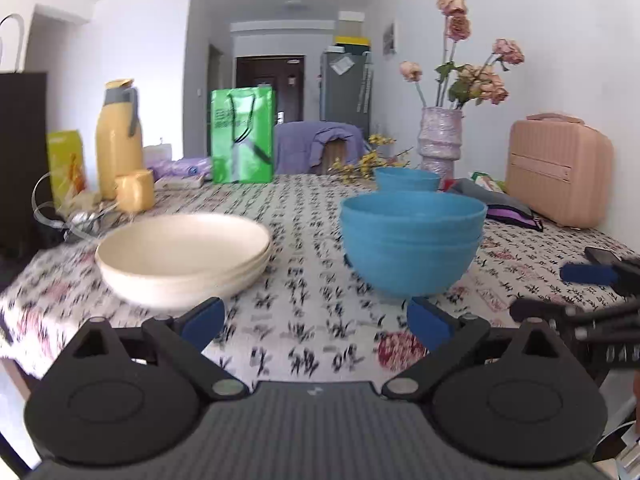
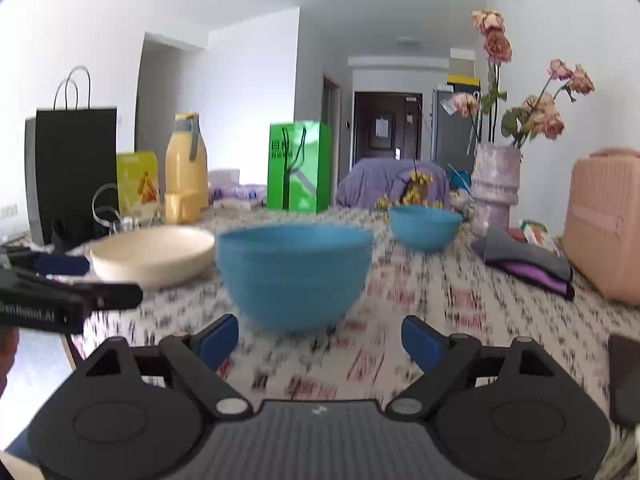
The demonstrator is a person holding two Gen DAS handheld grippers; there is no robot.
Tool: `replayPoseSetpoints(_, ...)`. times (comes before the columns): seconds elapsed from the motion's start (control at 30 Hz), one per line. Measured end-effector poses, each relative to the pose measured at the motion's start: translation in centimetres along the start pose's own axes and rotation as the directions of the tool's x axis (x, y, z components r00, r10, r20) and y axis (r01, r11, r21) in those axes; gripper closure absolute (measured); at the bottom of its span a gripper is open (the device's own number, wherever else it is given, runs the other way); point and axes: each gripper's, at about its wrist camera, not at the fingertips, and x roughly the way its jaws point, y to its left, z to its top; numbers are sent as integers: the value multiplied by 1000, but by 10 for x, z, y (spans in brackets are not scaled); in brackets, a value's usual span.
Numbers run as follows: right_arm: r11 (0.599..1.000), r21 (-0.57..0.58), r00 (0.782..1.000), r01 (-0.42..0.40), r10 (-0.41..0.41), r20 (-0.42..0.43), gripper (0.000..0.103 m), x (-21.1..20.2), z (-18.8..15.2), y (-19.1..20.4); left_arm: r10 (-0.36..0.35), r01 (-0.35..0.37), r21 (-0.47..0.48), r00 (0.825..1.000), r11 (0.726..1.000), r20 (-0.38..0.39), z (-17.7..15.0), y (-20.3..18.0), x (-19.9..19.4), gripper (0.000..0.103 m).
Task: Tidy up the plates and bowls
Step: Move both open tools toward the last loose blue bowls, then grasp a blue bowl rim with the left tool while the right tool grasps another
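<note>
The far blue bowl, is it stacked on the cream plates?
No, the far blue bowl stands alone on the tablecloth near the vase, apart from the cream plates.

left gripper (image 1: 316, 322): black linkage, blue pads | right gripper (image 2: 320, 340): black, ribbed grey body, blue pads

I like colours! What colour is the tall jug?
Yellow, with a grey handle; clearest in the left wrist view.

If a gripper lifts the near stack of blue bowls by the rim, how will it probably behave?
The near stack of blue bowls looks like light, stiff plastic. Lifted by the top rim, only the upper bowl may rise. Its narrow foot suggests tipping if pushed.
</note>
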Motion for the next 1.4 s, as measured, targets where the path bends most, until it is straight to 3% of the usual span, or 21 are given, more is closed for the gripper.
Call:
replayPoseSetpoints(0.23, 1000, -25, 999, -11, 10, -31, 14, -20, -34, 13, 1, -1, -9, 1000, 1000, -5, -11, -3, -5, 3)
replayPoseSetpoints(0.67, 999, 28, 1000, 19, -20, 18, 13, -20, -20, -6, -38, 38, 11, 999, 999, 28, 4, -5, 1, 3)
replayPoseSetpoints(0.8, 998, 67, 999, -14, 11, 39, 13, -12, 4, -24, -115, 115, 3, 993, 993, 28, 34, -1, 15, 3)
replayPoseSetpoints(0.9, 994, 105, 999, 0, -5, 46, 14, 1, 31, -46, -195, 194, -16, 980, 981, -40, 69, 4, 42, 3)
replayPoseSetpoints(1.07, 976, 212, 999, 49, -47, -12, 15, 41, 80, -98, -254, 251, -43, 963, 967, -94, 132, 17, 103, 4)
replayPoseSetpoints(1.13, 960, 271, 996, 74, -59, -63, 15, 64, 99, -124, -263, 262, -29, 957, 965, -124, 158, 19, 133, 9)
replayPoseSetpoints(1.3, 916, 389, 987, 94, -34, -159, 23, 127, 134, -185, -381, 361, -128, 897, 924, -225, 214, 21, 221, 30)
replayPoseSetpoints(1.4, 881, 463, 980, 92, 2, -198, 28, 170, 152, -217, -440, 406, -171, 846, 898, -302, 240, 11, 284, 45)
